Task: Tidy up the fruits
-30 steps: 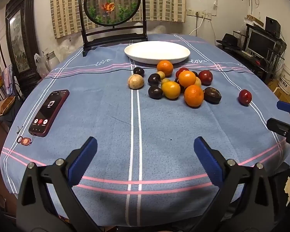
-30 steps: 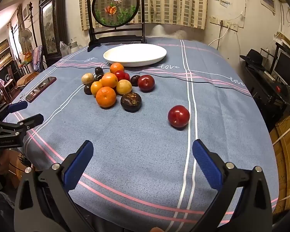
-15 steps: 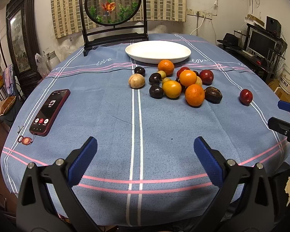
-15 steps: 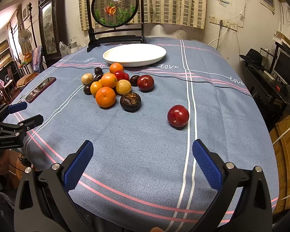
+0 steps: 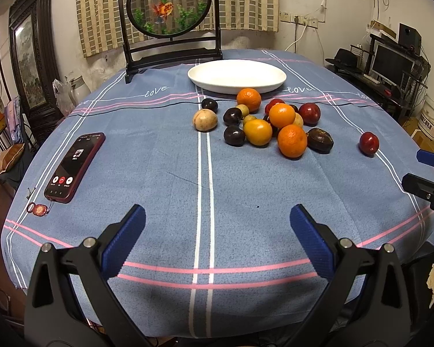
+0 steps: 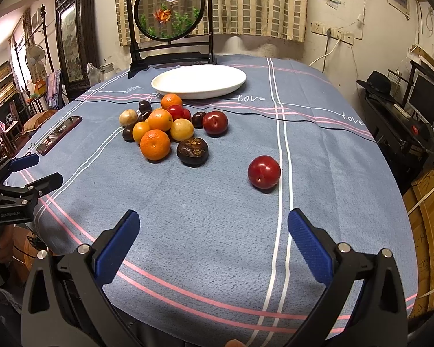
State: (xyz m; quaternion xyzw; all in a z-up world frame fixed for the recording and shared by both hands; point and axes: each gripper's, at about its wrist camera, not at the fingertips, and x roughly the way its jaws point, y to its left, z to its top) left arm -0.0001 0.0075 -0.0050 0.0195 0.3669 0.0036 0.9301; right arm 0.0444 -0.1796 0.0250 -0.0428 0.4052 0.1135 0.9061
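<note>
A heap of fruit (image 5: 270, 123) (image 6: 165, 127) lies mid-table: oranges, dark plums, red plums, pale round fruits and a wrinkled brown one (image 6: 192, 151). One red plum (image 6: 264, 171) (image 5: 369, 143) sits apart to the right. Behind the heap stands an empty white oval plate (image 5: 236, 76) (image 6: 199, 81). My left gripper (image 5: 217, 222) hovers open over the near table edge, nothing between its fingers. My right gripper (image 6: 213, 227) is open too, near the front right edge, with the lone red plum ahead of it.
A red phone (image 5: 75, 166) with a lit screen lies at the left on the blue striped cloth (image 5: 170, 150). A dark framed goldfish screen (image 5: 170, 14) stands behind the plate. Each gripper shows at the edge of the other's view (image 5: 428, 182) (image 6: 17, 185).
Both grippers have crept slightly forward toward the fruit; nothing on the table has moved and both stay open.
</note>
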